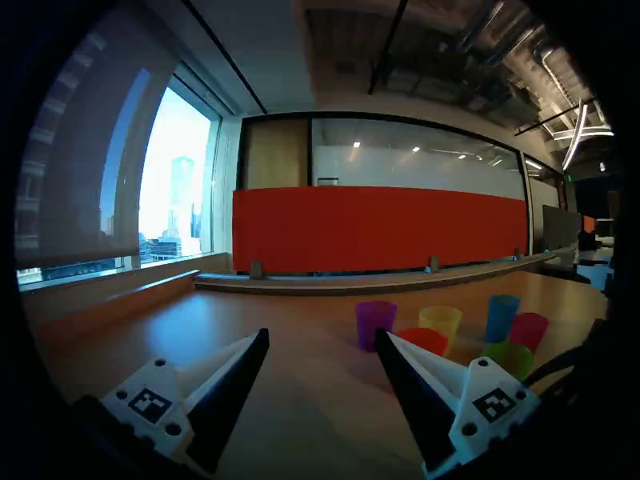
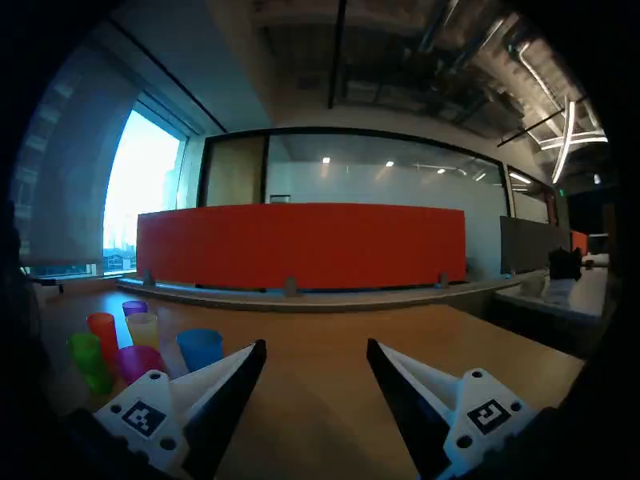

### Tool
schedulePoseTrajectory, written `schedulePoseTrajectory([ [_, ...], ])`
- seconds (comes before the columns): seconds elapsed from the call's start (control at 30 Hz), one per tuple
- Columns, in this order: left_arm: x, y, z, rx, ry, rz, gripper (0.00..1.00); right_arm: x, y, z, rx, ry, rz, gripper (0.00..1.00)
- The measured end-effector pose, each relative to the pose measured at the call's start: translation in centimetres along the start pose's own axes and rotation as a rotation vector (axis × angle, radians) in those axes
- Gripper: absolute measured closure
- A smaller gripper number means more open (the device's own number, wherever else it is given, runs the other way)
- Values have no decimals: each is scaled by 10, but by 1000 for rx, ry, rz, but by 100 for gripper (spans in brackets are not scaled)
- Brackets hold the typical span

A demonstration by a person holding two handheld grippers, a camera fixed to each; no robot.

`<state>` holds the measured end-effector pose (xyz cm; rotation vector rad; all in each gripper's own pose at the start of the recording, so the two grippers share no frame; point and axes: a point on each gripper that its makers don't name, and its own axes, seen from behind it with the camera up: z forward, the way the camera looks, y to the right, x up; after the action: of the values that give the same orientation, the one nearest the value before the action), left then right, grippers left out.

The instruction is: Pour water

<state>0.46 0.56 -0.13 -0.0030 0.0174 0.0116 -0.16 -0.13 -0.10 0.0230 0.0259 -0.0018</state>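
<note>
Several coloured plastic cups stand in a cluster on the wooden table (image 1: 304, 400). In the left gripper view I see a purple cup (image 1: 374, 323), a yellow cup (image 1: 441, 323), an orange cup (image 1: 424, 340), a blue cup (image 1: 502, 317), a pink cup (image 1: 528, 330) and a green cup (image 1: 508, 358). They sit just beyond the right finger of my left gripper (image 1: 322, 344), which is open and empty. In the right gripper view the same cluster lies at the left: green cup (image 2: 88, 360), orange cup (image 2: 103, 334), yellow cup (image 2: 143, 329), blue cup (image 2: 199, 347). My right gripper (image 2: 314, 352) is open and empty.
A red partition (image 1: 376, 228) runs along the table's far edge, with a glass wall behind it. A bright window (image 1: 172, 200) and a low ledge are at the left. Another desk with dark objects (image 2: 560, 280) stands to the right.
</note>
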Motion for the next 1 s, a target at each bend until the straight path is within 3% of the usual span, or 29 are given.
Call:
schedulePoseTrajectory([
  [1.0, 0, 0, 0, 0, 0, 0, 2, -2, 0, 0, -7, -24, 1, 1],
])
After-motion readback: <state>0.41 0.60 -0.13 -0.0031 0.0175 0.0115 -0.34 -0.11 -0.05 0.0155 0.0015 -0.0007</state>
